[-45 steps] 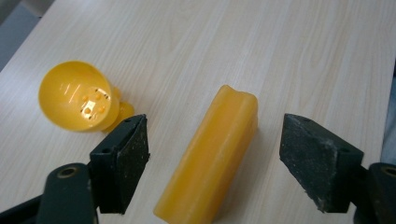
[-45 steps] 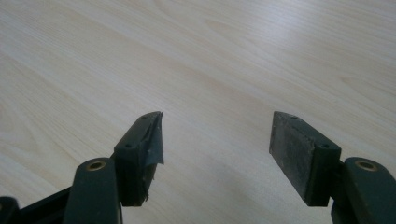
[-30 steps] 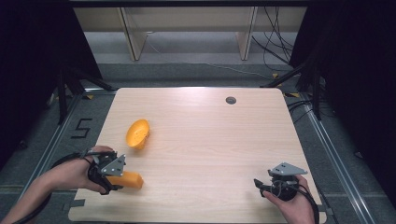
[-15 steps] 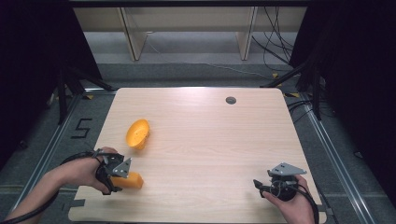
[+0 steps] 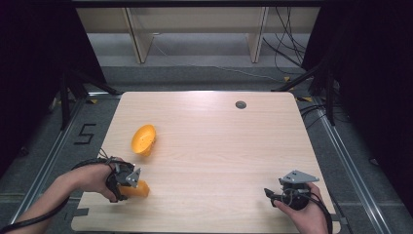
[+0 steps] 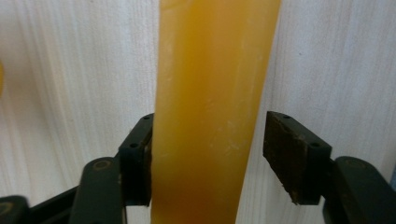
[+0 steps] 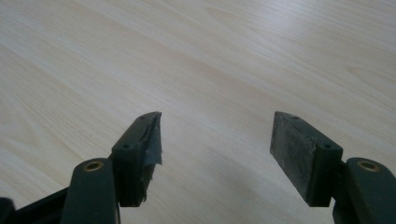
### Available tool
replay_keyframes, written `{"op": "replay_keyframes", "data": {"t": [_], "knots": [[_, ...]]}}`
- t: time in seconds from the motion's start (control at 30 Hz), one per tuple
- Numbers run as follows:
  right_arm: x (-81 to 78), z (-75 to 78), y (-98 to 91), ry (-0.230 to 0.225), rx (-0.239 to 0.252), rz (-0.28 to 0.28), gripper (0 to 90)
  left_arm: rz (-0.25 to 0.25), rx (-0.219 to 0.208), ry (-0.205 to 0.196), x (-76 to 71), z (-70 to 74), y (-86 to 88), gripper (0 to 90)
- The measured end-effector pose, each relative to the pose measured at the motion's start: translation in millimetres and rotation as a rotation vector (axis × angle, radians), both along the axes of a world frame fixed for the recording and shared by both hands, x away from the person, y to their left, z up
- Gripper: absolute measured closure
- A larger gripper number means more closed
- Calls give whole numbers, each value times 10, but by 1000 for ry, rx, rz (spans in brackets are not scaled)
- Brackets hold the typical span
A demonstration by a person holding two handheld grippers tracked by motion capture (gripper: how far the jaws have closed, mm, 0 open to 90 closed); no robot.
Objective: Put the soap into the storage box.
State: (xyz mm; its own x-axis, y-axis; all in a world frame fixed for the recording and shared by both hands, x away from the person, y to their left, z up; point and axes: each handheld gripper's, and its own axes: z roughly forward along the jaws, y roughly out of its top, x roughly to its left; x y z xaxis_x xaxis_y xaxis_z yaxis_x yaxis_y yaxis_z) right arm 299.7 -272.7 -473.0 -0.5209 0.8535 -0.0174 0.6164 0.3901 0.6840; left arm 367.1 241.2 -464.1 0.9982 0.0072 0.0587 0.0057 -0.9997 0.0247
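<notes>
Pale wood-grain laminate forms the table (image 5: 214, 146), the landmark for all positions below. Its far edge carries a small dark round grommet (image 5: 240, 104), right of centre.

An orange bowl-shaped piece (image 5: 143, 139) lies tipped on its side on the left half of the table, well apart from both grippers. Its open face turns toward the left; the interior detail is too small to resolve.

An orange block (image 5: 138, 189) sits at the near-left corner of the table. In the left gripper view the orange block (image 6: 212, 107) appears as a long translucent amber bar running out of frame at top and bottom, so its ends are cut off.

The left gripper (image 5: 127, 178) is at the near-left corner, held by the left hand (image 5: 95, 176). In its own view the left gripper (image 6: 208, 154) straddles the bar: the left jaw touches it, the right jaw stands clear with a visible gap. The grip is released, not clamped.

The right gripper (image 5: 271, 193) rests near the near-right corner, held by the right hand (image 5: 302, 217), which is partly cut off by the frame edge. In its own view the right gripper (image 7: 215, 149) has its jaws spread wide over bare table, holding nothing.
</notes>
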Motion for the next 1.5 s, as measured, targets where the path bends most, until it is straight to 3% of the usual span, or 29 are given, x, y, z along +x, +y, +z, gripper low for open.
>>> {"op": "replay_keyframes", "data": {"t": [0.13,0.23,0.37,0.47,0.53,0.6,0.67,0.77,0.83,0.87,0.93,0.97,1.03,1.1,1.23,1.27,1.3,1.33,1.4,1.47,1.5], "knots": [[-10,4,13,25,7,-13,344,-2,5,-3,13,3,-30,463],[4,-4,-3,-1,-2,4,345,-6,-7,18,55,-31,-44,445],[-3,2,10,16,7,-12,345,-5,0,37,83,-82,-56,438],[4,-8,-1,0,-3,4,345,-14,-2,50,107,-107,-78,456],[-4,-6,5,13,0,-4,345,-16,-6,58,117,-111,-88,525],[0,-8,1,6,-2,2,345,-35,-4,41,115,-112,-95,587],[-9,1,13,25,10,-14,345,-53,2,38,106,-109,-98,597],[-1,-12,4,16,-1,1,344,-31,-12,34,84,-108,-90,600],[-13,-12,22,40,15,-10,344,-20,-25,30,61,-105,-81,601],[18,-33,4,9,0,33,344,-7,-36,31,43,-101,-75,601],[-1,-19,13,26,-1,9,344,-4,-50,24,20,-84,-65,601],[6,-24,8,18,-4,17,345,29,-65,32,-20,-62,-61,601],[-11,-17,20,43,5,1,345,30,-59,30,-39,-41,-67,601],[0,-16,13,27,-3,15,345,38,-57,30,-50,-28,-72,601],[5,-14,13,18,14,18,346,89,-71,40,-68,42,-88,601],[-14,-2,23,33,16,-7,346,138,-89,37,-64,77,-98,601],[-14,-2,23,33,16,-7,346,138,-89,37,-64,77,-98,602],[-7,-2,11,14,9,6,347,186,-109,21,-66,101,-111,602],[-8,11,13,11,22,-3,350,208,-114,14,-68,111,-117,602],[-9,15,3,-6,19,-5,353,333,-157,-7,-68,129,-127,602],[-9,15,3,-6,19,-5,353,392,-186,-36,-75,137,-136,602]]}}
